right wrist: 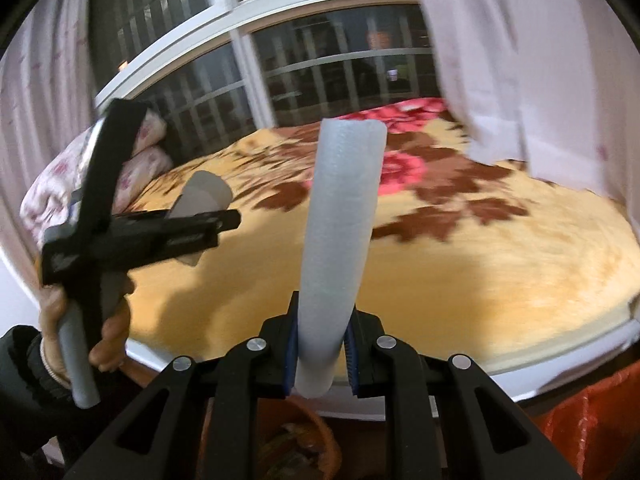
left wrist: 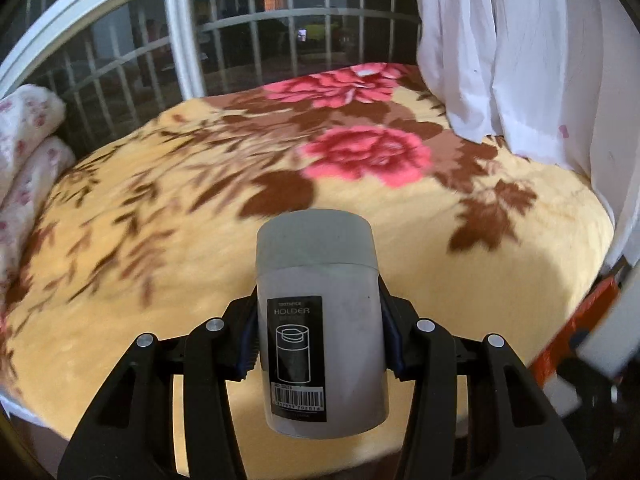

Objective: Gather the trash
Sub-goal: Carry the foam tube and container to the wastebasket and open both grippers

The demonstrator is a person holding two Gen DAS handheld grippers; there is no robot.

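Below, floral blanket [left wrist: 280,208] covers bed; barred window [left wrist: 248,40], white curtain [left wrist: 500,48] behind.

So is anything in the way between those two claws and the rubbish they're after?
Nothing visible: both already hold their pieces. The left gripper has its jaws shut on the grey cylindrical toothpick holder; the right gripper clamps the white foam tube. Where they go isn't clearly shown.

Grey canister [left wrist: 320,320] — black label reads "HOLDER"; barcode digits unreadable.
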